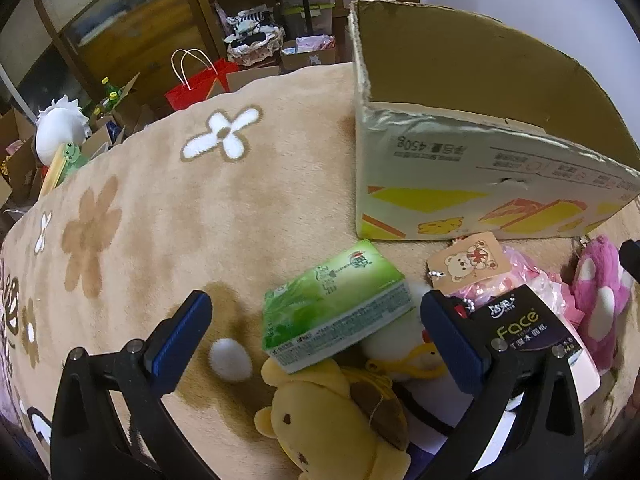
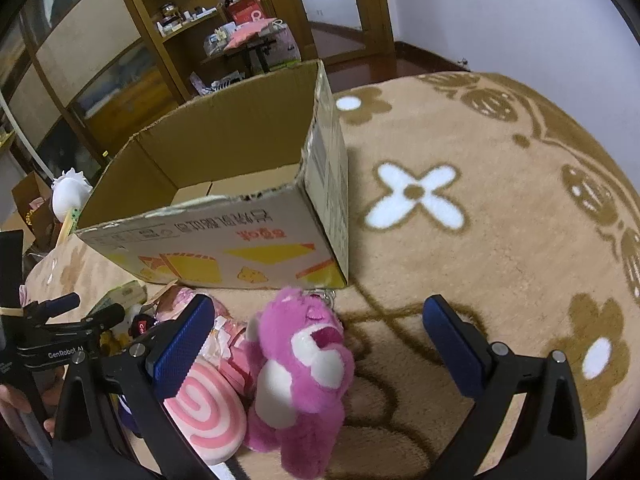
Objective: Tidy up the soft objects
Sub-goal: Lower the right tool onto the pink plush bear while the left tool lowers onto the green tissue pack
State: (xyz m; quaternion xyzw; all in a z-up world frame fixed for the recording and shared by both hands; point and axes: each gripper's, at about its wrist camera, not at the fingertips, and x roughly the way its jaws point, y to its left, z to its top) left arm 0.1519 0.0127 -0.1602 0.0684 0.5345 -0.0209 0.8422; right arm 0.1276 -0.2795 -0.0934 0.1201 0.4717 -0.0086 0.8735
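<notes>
An open cardboard box (image 1: 472, 184) (image 2: 224, 240) stands on a tan flowered blanket. In front of it lies a pile: a green tissue pack (image 1: 336, 308) resting on a yellow plush (image 1: 320, 412), a white plush (image 1: 404, 344), a dark "Face" tissue pack (image 1: 524, 328), a bear tag (image 1: 472, 264), and a pink bear (image 2: 304, 364) (image 1: 600, 292) beside a pink swirl cushion (image 2: 208, 408). My left gripper (image 1: 316, 340) is open, its jaws either side of the green pack. My right gripper (image 2: 320, 344) is open around the pink bear.
A white pompom (image 1: 231, 360) lies left of the pile. The blanket (image 2: 500, 240) spreads wide to the right. Beyond the blanket's far edge are a red bag (image 1: 196, 84), boxes, bottles and a white plush (image 1: 60, 128). The left gripper shows in the right wrist view (image 2: 80, 312).
</notes>
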